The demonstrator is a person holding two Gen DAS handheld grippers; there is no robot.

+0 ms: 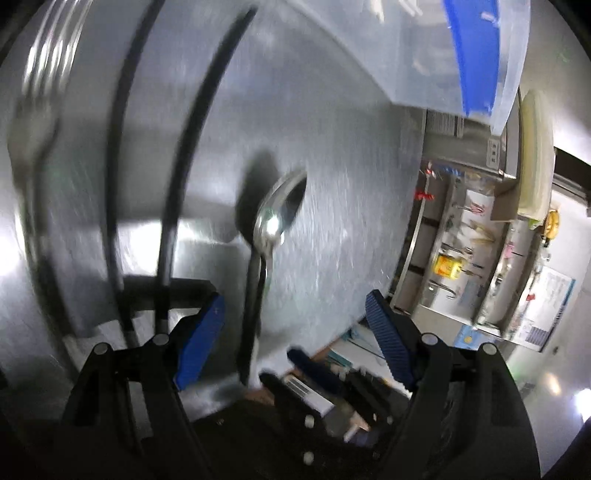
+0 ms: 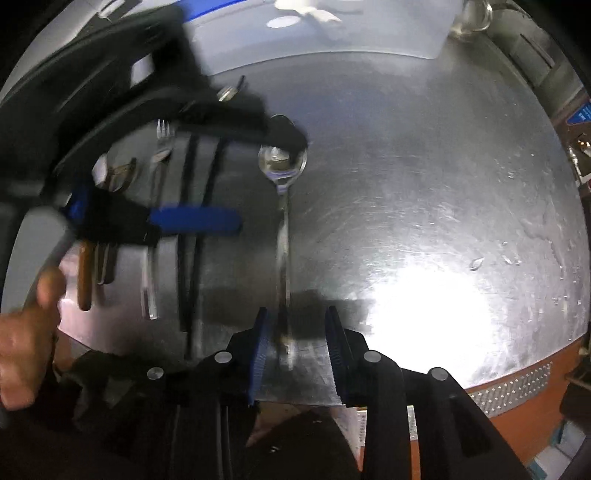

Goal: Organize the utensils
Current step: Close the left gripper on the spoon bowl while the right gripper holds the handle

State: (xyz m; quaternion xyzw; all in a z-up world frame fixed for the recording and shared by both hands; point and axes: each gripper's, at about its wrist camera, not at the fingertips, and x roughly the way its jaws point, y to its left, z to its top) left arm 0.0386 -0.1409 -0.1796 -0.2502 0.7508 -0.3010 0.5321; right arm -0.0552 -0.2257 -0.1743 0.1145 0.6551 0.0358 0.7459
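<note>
Left wrist view: low, close, slanting across metal table (image 1: 332, 184). Right wrist view: steeply downward, close above table (image 2: 406, 184). Shared: spoon (image 1: 275, 218) (image 2: 282, 162), fork (image 1: 33, 122) (image 2: 162, 147), clear bin (image 1: 424, 48) (image 2: 332, 33)

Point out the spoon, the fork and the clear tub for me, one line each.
spoon (image 2: 282, 162): right wrist view, on the bowl.
fork (image 2: 165, 130): right wrist view, on the tines.
clear tub (image 1: 413, 51): left wrist view, on its see-through side wall.
</note>
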